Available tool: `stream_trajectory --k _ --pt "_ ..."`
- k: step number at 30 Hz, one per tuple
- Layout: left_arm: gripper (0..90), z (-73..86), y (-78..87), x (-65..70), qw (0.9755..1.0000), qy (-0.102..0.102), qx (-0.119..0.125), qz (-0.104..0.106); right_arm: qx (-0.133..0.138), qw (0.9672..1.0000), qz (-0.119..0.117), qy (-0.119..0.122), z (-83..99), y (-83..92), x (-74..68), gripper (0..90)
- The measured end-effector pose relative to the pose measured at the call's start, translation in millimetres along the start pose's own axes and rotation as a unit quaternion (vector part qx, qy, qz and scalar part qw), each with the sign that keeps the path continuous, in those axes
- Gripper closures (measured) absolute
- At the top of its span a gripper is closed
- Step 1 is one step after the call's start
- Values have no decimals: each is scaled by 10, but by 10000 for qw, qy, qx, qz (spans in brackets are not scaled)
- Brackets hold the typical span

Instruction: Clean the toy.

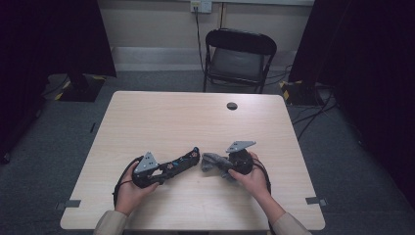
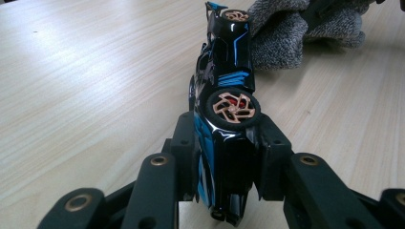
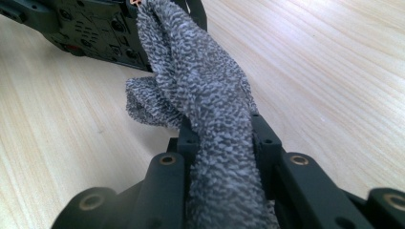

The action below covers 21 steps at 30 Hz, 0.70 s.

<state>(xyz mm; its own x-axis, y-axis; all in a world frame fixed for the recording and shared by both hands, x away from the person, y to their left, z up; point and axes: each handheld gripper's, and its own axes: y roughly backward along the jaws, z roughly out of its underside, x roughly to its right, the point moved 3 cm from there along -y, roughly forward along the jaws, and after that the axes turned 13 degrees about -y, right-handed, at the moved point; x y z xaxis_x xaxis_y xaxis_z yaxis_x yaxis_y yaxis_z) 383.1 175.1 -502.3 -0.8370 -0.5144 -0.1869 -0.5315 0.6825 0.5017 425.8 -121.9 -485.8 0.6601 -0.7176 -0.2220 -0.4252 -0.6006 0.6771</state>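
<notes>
Left gripper (image 2: 224,157) clamps the toy car (image 2: 227,95) on its side, underside exposed; right gripper (image 3: 222,143) pinches the grey cloth (image 3: 200,86) against it, likely for wiping.

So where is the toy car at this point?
The toy car is clamped on its side in the left tongs, low and left of centre on the table in the high view, its far end touching the grey cloth.

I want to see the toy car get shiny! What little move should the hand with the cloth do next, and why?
Probably slide the cloth a little further along the toy car and rub. The right gripper is shut on the grey cloth, whose far end already meets the car's end. The left gripper is shut on the car, holding it on its side above the table.
</notes>
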Motion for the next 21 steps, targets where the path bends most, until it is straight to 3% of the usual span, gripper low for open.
stream_trajectory --k 5,11,17,21 --pt "661 1 -12 1 9999 74 62 33 6 10000 -13 -5 8 -11 1 720" --pt "592 -79 -26 -23 9992 171 351 47 -16 10000 -19 8 7 -20 -3 720" --pt "451 -157 -92 -43 9991 213 370 21 -49 10000 -13 48 6 -37 -19 719" --pt "411 -220 -141 -60 9986 237 473 28 -44 10000 -24 46 5 -43 -22 719"
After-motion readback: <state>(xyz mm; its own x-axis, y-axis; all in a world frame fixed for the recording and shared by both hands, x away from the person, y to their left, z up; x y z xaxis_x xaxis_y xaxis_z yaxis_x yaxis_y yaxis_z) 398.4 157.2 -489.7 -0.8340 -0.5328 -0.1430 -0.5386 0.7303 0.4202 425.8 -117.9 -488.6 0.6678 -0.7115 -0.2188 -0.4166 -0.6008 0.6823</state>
